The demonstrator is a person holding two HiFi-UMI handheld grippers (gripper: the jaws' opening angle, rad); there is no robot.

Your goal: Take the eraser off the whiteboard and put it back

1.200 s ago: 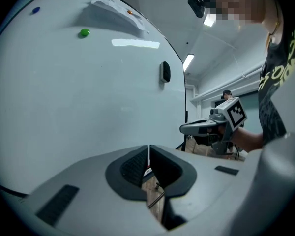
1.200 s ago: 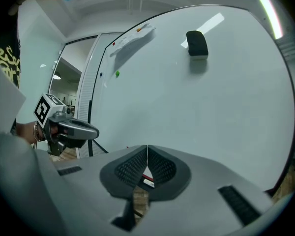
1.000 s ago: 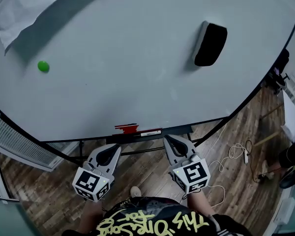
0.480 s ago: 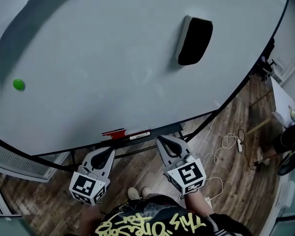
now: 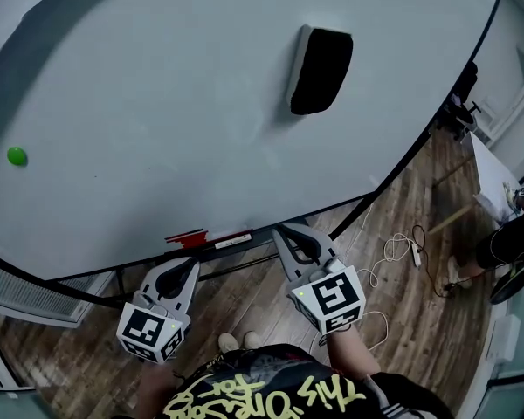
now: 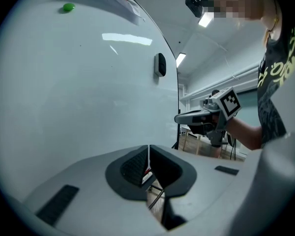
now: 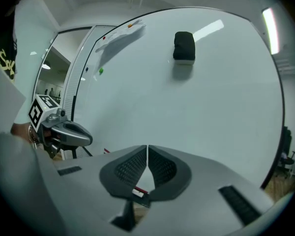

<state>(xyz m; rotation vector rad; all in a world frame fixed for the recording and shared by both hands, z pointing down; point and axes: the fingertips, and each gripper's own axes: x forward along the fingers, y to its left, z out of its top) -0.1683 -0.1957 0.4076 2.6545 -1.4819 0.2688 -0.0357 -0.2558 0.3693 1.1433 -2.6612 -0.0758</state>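
Note:
A black eraser (image 5: 319, 70) with a white base clings to the whiteboard (image 5: 157, 129), high and to the right; it also shows in the right gripper view as the eraser (image 7: 184, 46) and small in the left gripper view as the eraser (image 6: 160, 65). My left gripper (image 5: 190, 267) and right gripper (image 5: 282, 233) hang side by side below the board's lower edge, well short of the eraser. Both are shut with nothing between the jaws. The right gripper (image 7: 147, 149) points up toward the board.
A green magnet (image 5: 17, 156) sticks to the board at the left. A red and a white marker (image 5: 185, 236) lie on the tray under the board. Cables (image 5: 402, 256) trail over the wooden floor at the right, near a table (image 5: 498, 182).
The head view has swung, so the eraser and green magnet sit further left in it. Both grippers have edged slightly toward the board's lower edge, the right one a little higher.

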